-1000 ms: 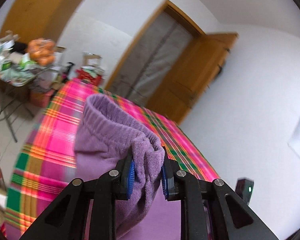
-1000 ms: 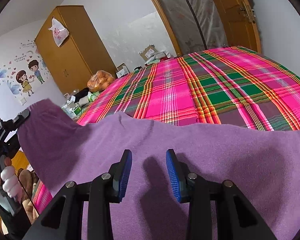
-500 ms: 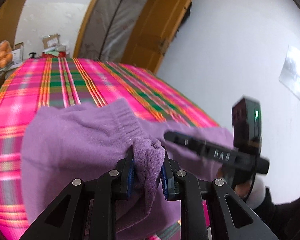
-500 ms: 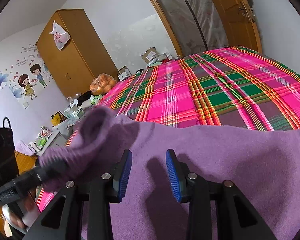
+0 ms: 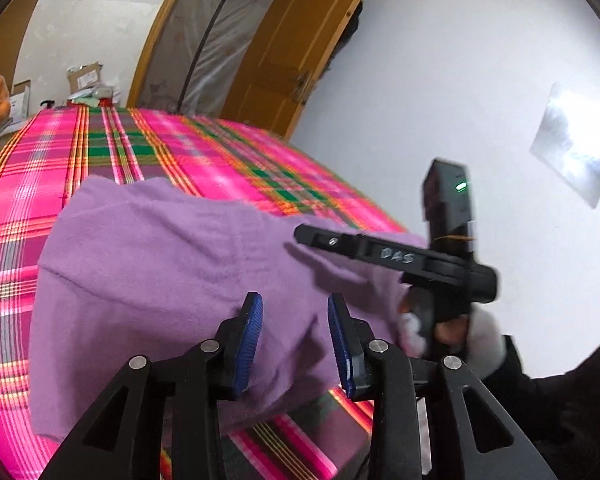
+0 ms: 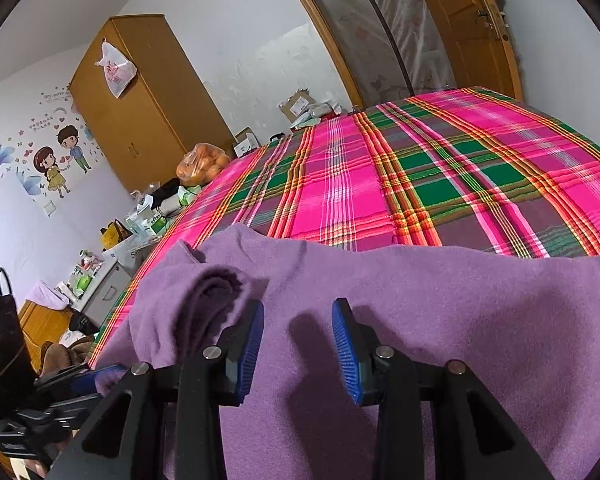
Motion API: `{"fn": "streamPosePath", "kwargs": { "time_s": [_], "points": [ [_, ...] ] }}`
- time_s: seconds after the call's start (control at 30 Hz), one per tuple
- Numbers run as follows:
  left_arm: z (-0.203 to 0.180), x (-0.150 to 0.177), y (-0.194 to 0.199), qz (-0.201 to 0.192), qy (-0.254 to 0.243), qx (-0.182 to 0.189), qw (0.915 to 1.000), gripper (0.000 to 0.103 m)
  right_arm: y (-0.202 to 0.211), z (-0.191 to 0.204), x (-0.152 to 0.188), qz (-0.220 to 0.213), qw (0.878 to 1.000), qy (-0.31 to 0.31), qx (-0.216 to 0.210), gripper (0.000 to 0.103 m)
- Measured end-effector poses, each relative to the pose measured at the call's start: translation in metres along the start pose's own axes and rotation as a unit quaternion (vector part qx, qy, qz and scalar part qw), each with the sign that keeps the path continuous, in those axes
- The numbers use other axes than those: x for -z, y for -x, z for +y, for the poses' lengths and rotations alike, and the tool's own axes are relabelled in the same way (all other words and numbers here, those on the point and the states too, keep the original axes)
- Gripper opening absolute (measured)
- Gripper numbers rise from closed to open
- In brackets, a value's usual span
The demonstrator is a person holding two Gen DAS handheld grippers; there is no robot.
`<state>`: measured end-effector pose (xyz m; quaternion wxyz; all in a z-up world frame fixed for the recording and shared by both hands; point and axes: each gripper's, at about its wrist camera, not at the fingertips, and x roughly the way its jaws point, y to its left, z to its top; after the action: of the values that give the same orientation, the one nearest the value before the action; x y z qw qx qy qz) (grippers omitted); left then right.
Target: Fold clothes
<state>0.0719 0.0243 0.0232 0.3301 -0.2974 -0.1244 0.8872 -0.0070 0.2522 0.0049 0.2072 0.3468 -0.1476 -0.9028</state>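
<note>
Now the purple garment [image 5: 152, 264] lies spread on the bed's pink-and-green plaid cover [image 5: 36, 168], folded over so that a doubled edge sits near the bed's side. Left tongs [image 5: 294, 340] hover low over that fold with their jaws opening; purple cloth lies beneath and between the blue pads, but they are not pressing on it. Right tongs [image 6: 298, 354] stand open above the flat purple cloth, gripping nothing. From the right wrist view, a rolled cuff [image 6: 208, 300] bunches just beside their left pad.
</note>
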Motion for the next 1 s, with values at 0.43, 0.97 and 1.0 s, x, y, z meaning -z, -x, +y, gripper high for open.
{"fn": "streamPosePath", "kwargs": {
  "time_s": [0.43, 0.97, 1.0],
  "points": [
    [0.073, 0.012, 0.061, -0.059, 0.107, -0.179, 0.9762, 0.036, -0.028, 0.004, 0.005, 0.098, 0.985, -0.066, -0.126, 0.04],
    [0.089, 0.03, 0.054, -0.041, 0.139, -0.158, 0.9769, 0.036, -0.052, -0.024, -0.013, 0.12, 0.956, -0.184, -0.193, 0.048],
    [0.09, 0.029, 0.053, -0.041, 0.139, -0.157, 0.977, 0.036, -0.052, -0.026, -0.013, 0.117, 0.954, -0.191, -0.202, 0.048]
  ]
}}
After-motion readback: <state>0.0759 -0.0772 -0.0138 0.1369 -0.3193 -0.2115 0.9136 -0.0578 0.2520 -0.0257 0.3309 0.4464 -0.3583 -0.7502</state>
